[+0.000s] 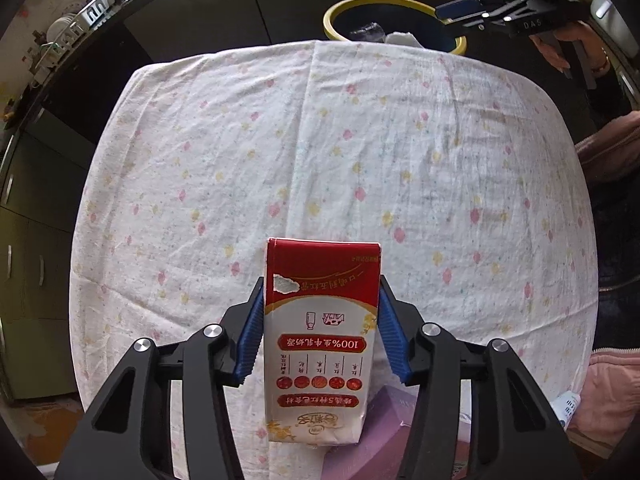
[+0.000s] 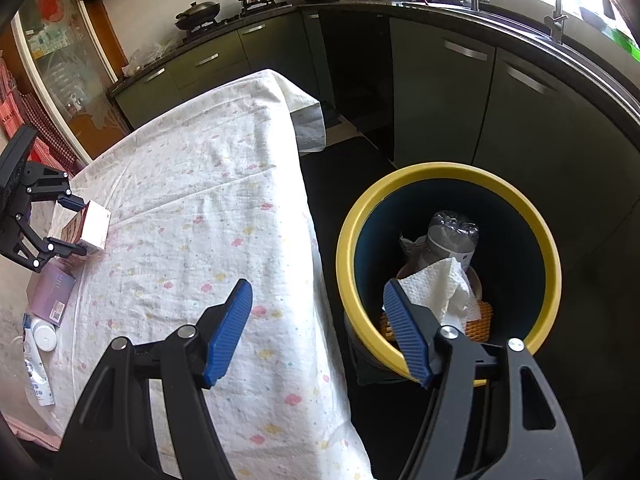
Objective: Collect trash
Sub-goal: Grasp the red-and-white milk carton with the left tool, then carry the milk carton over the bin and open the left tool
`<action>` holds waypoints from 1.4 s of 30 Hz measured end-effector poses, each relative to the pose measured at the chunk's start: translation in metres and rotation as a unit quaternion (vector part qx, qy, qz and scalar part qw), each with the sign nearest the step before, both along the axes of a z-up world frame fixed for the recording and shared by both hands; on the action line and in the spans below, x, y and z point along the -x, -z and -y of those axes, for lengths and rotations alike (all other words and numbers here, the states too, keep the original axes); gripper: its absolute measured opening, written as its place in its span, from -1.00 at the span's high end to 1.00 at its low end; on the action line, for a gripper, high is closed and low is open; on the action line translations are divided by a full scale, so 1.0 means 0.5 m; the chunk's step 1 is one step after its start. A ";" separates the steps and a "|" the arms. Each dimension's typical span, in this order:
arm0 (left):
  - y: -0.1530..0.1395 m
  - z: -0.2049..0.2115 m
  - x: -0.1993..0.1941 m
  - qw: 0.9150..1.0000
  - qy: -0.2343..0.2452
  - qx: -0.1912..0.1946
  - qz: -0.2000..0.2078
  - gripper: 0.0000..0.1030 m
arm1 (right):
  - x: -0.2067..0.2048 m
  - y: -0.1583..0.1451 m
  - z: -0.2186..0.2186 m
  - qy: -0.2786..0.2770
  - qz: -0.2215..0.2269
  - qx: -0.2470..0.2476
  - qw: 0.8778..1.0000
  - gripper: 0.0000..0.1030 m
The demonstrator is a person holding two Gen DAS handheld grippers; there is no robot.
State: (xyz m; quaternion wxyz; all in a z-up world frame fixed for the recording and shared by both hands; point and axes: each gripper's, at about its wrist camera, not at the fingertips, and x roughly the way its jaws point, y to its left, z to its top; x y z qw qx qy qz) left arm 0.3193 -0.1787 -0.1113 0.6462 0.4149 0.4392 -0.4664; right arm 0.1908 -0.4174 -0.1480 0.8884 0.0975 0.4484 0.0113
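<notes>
Left gripper (image 1: 322,316): jaws half closed around the milk carton (image 1: 320,344), blue pads at both its sides, contact not certain. Carton standing on the desk (image 1: 360,140), at the edge far from the trash bin (image 2: 448,272). Right gripper (image 2: 320,332): jaws wide open, holding nothing, just beside the bin rim. Inside the bin: bottle (image 2: 452,236), paper towel (image 2: 444,288).

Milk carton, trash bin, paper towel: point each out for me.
milk carton (image 1: 322,320), left wrist view, front face.
trash bin (image 2: 444,171), right wrist view, yellow rim.
paper towel (image 2: 444,284), right wrist view, crumpled top.
</notes>
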 end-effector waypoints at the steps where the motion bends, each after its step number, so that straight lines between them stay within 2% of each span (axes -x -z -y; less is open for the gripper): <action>1: -0.007 0.006 -0.001 1.000 -0.001 0.002 0.004 0.00 | 0.003 -0.001 0.003 0.001 0.001 -0.001 1.000 -0.26; 11: -0.065 0.059 -0.003 0.996 -0.036 0.034 0.070 0.00 | 0.042 -0.014 0.042 0.012 0.015 -0.010 1.000 -0.26; 15: -0.100 0.088 0.005 0.994 -0.051 0.061 0.080 0.00 | 0.060 -0.022 0.058 0.016 0.024 -0.012 1.000 -0.26; 19: -0.131 0.144 0.028 0.993 -0.046 0.079 0.081 0.00 | 0.082 -0.030 0.083 0.024 0.032 -0.012 0.999 -0.26; 25: -0.156 0.292 0.069 0.993 -0.003 0.103 0.060 0.00 | 0.140 -0.039 0.148 0.055 0.043 -0.010 0.998 -0.26; 31: -0.154 0.472 0.106 0.991 0.059 0.112 0.046 0.00 | 0.200 -0.036 0.228 0.099 0.048 -0.015 0.994 -0.26; 37: -0.114 0.632 0.111 0.989 0.082 0.117 0.026 0.00 | 0.233 -0.015 0.284 0.124 0.044 -0.028 0.991 -0.26; 42: -0.057 0.725 0.096 0.989 0.084 0.117 0.024 -0.01 | 0.238 0.006 0.313 0.134 0.037 -0.041 0.989 -0.26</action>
